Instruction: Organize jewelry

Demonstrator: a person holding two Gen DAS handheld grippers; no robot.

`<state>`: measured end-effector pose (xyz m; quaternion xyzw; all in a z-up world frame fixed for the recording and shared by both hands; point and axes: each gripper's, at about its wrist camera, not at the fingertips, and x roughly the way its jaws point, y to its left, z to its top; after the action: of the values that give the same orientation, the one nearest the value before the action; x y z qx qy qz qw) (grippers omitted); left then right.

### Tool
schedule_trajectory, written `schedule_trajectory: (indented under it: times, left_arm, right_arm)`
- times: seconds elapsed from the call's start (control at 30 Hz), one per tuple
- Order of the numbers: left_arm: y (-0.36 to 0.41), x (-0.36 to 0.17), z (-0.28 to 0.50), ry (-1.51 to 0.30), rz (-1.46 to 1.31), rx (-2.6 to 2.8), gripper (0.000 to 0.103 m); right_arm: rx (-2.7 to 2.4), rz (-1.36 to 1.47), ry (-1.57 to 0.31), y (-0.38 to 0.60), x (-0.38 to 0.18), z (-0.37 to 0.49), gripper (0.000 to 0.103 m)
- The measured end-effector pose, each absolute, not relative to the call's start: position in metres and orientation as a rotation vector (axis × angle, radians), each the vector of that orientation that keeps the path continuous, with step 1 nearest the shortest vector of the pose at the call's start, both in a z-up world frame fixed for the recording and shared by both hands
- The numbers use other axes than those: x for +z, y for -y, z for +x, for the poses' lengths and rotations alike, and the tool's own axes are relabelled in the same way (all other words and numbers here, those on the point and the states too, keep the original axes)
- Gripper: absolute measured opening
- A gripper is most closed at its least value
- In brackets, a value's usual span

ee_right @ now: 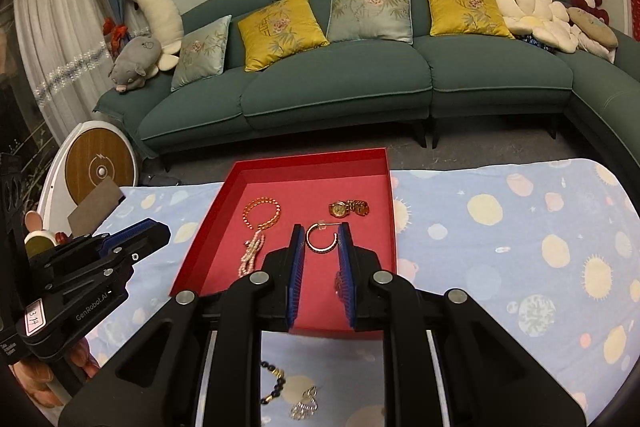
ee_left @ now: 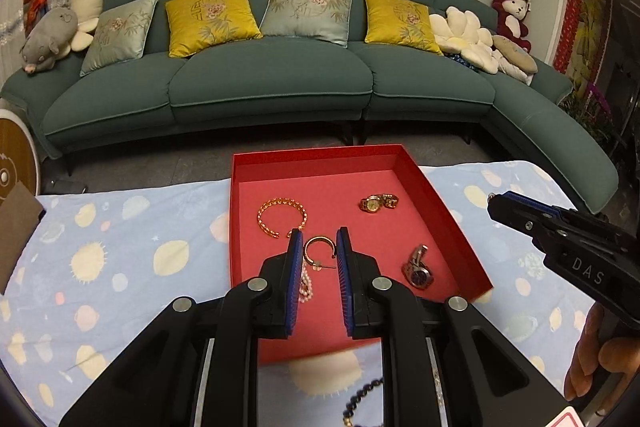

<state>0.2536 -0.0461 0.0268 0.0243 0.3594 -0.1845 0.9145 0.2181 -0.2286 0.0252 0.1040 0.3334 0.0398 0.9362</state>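
the red tray [ee_left: 440, 195] sits on the desk [ee_left: 120, 267] under a pale blue spotted cloth, its long axis running from near to far, and most of the jewelry already lies in it: a gold bangle [ee_left: 282, 217] far left, a gold watch [ee_left: 378, 203] far right, a gold hoop earring [ee_left: 319, 249] in the middle, a pearl strand [ee_left: 306, 285] near left and a silver watch [ee_left: 418, 267] near right.

what looks left to sort lies outside the tray, on the cloth just in front of its near edge: a dark bead bracelet [ee_right: 274, 385] and, just to its right, a silver tassel earring [ee_right: 305, 405].

both of these lie nearer than the fingertips of either gripper, down under the bodies of the tools, so the coming move would likely be a pull back toward the near side and a dip down, not a reach forward.

the left gripper [ee_left: 319, 255] hangs over the middle of the tray with its jaws at a narrow gap and nothing between the pads; the hoop only shows through the gap from beneath.

the right gripper [ee_right: 319, 251] is the same: narrow, empty, above the tray's near right part.

in the right wrist view the two loose pieces lie almost straight below the right gripper, so it seems the handier one for the tassel earring; the bracelet, a little further left, lies between the two.
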Motion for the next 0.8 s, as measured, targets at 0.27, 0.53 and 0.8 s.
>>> schedule_trajectory:
  times: [0.27, 0.53, 0.8]
  left_arm:
    - [0.056, -0.016, 0.306, -0.808, 0.048, -0.346, 0.014]
    - [0.056, -0.034, 0.324, -0.850, 0.033, -0.337, 0.019]
    - [0.018, 0.025, 0.295, -0.783, -0.074, -0.322, 0.034]
  right_arm:
    - [0.079, 0.200, -0.782, 0.226, -0.027, 0.281, 0.016]
    - [0.100, 0.192, -0.806, 0.222, -0.052, 0.301, 0.024]
    - [0.082, 0.229, -0.671, 0.238, 0.008, 0.273, 0.042]
